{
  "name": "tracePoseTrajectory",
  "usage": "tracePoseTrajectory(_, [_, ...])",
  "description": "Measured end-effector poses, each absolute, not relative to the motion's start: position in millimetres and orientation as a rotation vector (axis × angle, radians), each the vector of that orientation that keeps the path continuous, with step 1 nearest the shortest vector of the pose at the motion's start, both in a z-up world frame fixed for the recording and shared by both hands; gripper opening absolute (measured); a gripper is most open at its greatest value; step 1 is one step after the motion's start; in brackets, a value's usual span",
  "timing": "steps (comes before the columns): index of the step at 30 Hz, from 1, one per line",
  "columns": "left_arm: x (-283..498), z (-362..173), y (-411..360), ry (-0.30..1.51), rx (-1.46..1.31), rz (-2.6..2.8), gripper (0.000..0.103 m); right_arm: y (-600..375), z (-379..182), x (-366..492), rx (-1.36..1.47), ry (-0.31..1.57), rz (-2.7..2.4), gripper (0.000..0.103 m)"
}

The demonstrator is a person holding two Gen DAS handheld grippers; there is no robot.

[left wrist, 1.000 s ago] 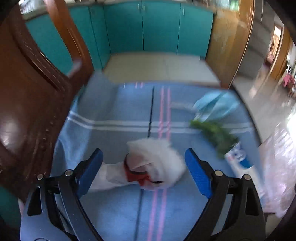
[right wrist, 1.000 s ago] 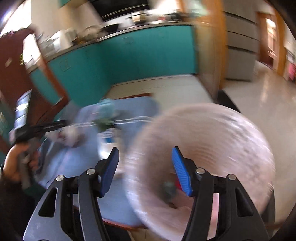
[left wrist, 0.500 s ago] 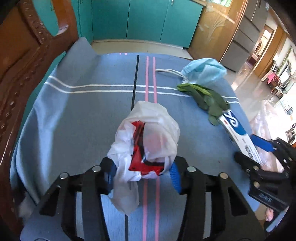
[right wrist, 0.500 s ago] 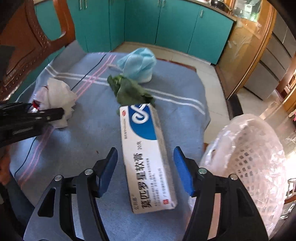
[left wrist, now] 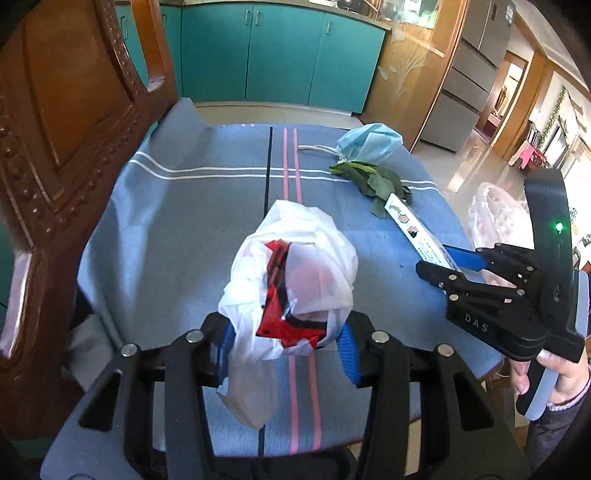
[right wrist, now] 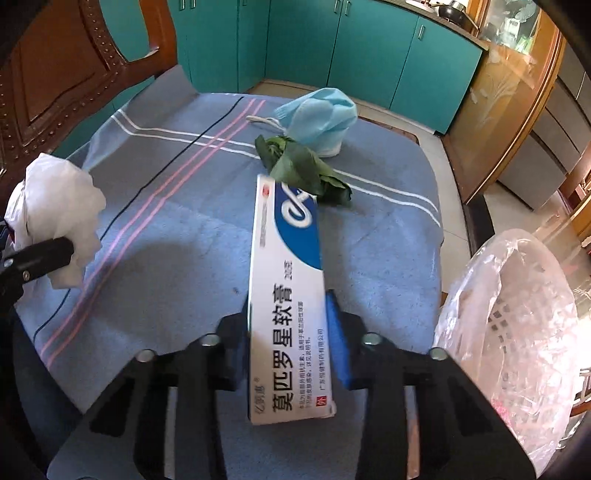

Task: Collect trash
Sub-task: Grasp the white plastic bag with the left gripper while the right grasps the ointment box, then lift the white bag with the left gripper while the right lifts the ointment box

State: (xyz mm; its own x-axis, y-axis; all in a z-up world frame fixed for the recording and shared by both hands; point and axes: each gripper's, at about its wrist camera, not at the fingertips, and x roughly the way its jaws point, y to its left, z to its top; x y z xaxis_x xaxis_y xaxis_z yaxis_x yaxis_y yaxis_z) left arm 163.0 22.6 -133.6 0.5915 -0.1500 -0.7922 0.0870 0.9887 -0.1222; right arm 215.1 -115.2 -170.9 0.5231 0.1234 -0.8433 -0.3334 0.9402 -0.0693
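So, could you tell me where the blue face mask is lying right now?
In the right wrist view, the blue face mask lies at the blue cloth's far edge, touching the green leaves just behind them.

We are in a home kitchen that opens onto a dining and living area. Teal cabinets (left wrist: 280, 55) with metal handles run along the far wall under a countertop (right wrist: 448, 20) carrying a pan. A grey multi-door refrigerator (left wrist: 469, 74) stands beside a wooden glass-fronted cupboard (right wrist: 509, 92). A carved wooden chair (left wrist: 55, 122) and pale floor tiles (left wrist: 450, 173) complete it.
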Motion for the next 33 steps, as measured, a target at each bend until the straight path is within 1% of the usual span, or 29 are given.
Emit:
tracePoseTrajectory(9, [151.3, -137.4, 33.8, 0.966, -0.084, -0.123, 0.047, -89.9, -169.2, 177.7, -0.193, 1.0, 0.393, 0.035])
tracePoseTrajectory(24, [146.3, -146.7, 36.2, 0.997, -0.082, -0.138, 0.049, -80.6, -180.2, 180.8, -0.18, 1.024, 0.38, 0.038])
tracePoseTrajectory(28, [144.8, -145.4, 34.7, 0.99, -0.076, -0.135, 0.056, -82.5, -179.3, 180.3, -0.164, 1.019, 0.389, 0.035])
tracePoseTrajectory(32, [144.5, -143.6, 36.7, 0.98, -0.084, -0.122, 0.07, -86.7, -178.3, 180.6, -0.141, 1.021, 0.393, 0.035])
tracePoseTrajectory(33, [144.9, -142.6, 37.3, 0.976, -0.091, -0.121, 0.071, -87.8, -178.2, 181.0, -0.134, 1.022, 0.393, 0.035])
